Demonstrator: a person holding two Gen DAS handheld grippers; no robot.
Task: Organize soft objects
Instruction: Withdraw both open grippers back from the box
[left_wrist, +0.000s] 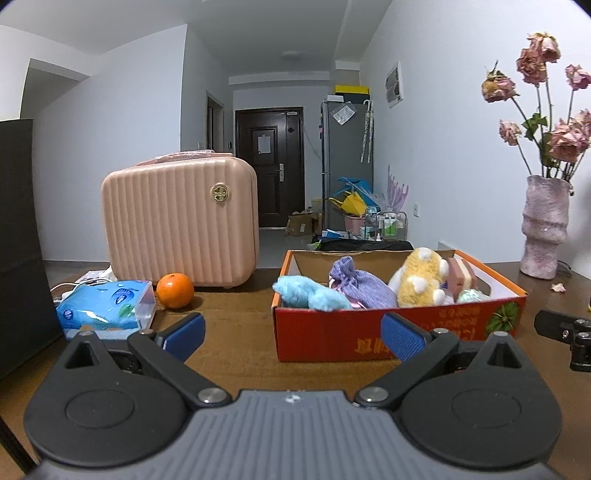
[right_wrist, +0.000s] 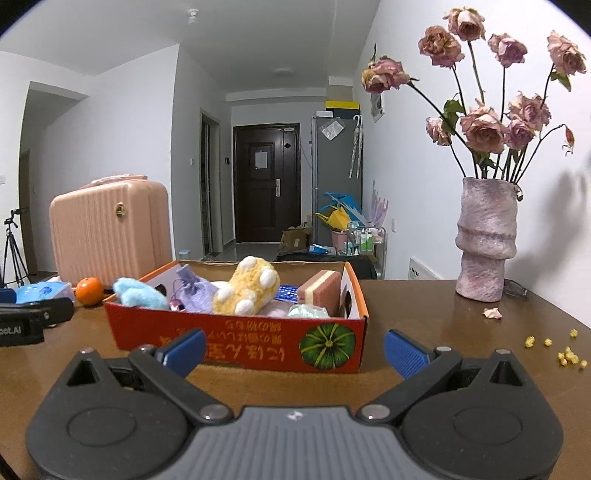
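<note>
Behind red box (right_wrist: 236, 339) of plush toys (right_wrist: 247, 288): suitcase (left_wrist: 181, 221), orange (left_wrist: 175, 290), tissues (left_wrist: 105, 304), vase (right_wrist: 485, 240). Both grippers (left_wrist: 291, 332) (right_wrist: 293, 347) spread apart, empty. Box print unreadable.

One box (right_wrist: 236, 343), five soft toys, one orange (right_wrist: 89, 291), one vase (right_wrist: 484, 240).

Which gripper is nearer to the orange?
Left. The orange lies just ahead-left of the left gripper; the right gripper faces the box, orange far to its left.
</note>
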